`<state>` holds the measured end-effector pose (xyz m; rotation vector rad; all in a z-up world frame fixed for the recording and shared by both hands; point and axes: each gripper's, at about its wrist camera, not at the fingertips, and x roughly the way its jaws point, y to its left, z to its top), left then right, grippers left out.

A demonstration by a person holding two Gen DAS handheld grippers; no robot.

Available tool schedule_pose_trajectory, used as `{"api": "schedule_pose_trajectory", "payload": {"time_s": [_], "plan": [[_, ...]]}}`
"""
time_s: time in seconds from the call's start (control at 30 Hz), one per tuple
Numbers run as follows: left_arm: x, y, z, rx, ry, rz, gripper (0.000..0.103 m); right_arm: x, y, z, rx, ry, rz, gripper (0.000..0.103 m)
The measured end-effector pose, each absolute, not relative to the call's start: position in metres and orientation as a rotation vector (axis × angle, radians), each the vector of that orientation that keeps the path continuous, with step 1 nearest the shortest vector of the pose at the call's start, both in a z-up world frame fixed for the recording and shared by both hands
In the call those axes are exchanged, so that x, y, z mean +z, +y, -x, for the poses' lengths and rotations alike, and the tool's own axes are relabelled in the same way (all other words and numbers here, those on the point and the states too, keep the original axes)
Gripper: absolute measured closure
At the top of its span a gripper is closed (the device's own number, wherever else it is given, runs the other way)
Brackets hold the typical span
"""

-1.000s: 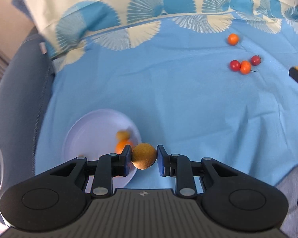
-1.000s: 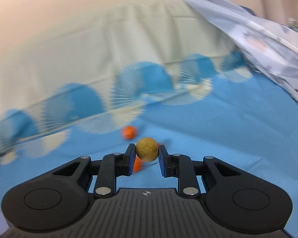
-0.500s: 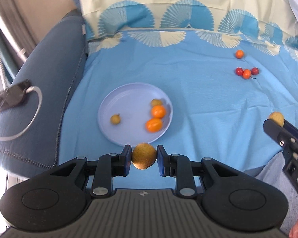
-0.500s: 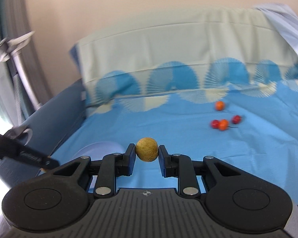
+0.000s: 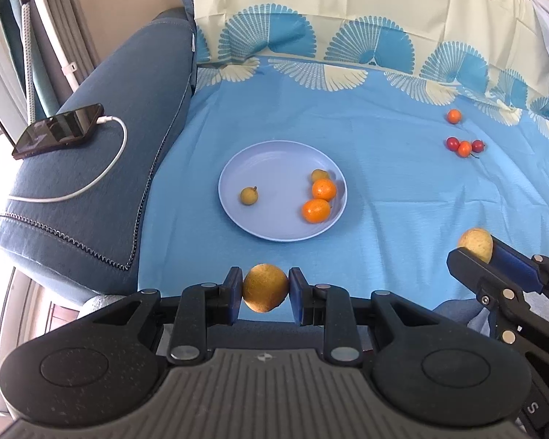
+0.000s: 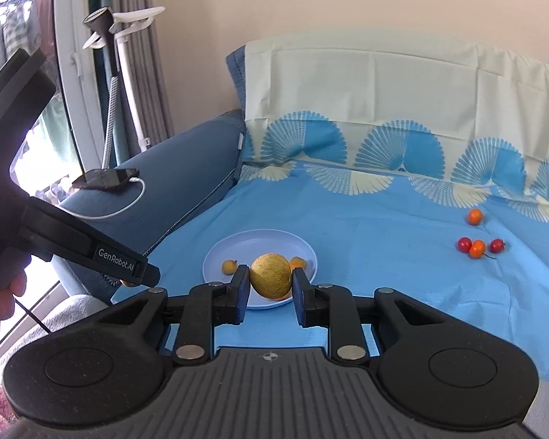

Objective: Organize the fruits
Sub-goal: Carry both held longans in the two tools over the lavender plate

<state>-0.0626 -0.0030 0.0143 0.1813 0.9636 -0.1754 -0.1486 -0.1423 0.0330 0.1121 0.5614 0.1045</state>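
Note:
A lilac plate (image 5: pixel 274 153) lies on the blue cloth and holds two orange fruits (image 5: pixel 324 189) and two small yellow-brown fruits (image 5: pixel 249 195). My left gripper (image 5: pixel 265 292) is shut on a yellow-brown round fruit (image 5: pixel 265 292), held above the cloth's near edge, short of the plate. My right gripper (image 6: pixel 271 276) is shut on a like fruit (image 6: pixel 271 276) near the plate (image 6: pixel 238 248); it also shows in the left wrist view (image 5: pixel 475 248). Loose red and orange fruits (image 5: pixel 464 146) lie at the far right.
A blue sofa arm (image 5: pixel 128 117) at the left carries a phone (image 5: pixel 59 130) on a white cable. The patterned cloth rises up the backrest (image 5: pixel 347 7). A single orange fruit (image 5: pixel 453 116) lies beyond the cluster. A window and a stand (image 6: pixel 106 73) are at the far left.
Both grippers have pulled back and up from the cloth with their fruits still held. The plate, sofa arm and phone have come into fuller view.

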Motion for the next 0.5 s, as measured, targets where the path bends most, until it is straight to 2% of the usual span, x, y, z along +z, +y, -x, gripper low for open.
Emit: {"api": "schedule_pose_trajectory", "payload": {"time_s": [0.5], "plan": [[0.014, 0.014, 0.059, -0.178, 0.974, -0.132, 0.073, 0.033, -0.130, 0.141, 0.122, 0.579, -0.056, 0.077]]}}
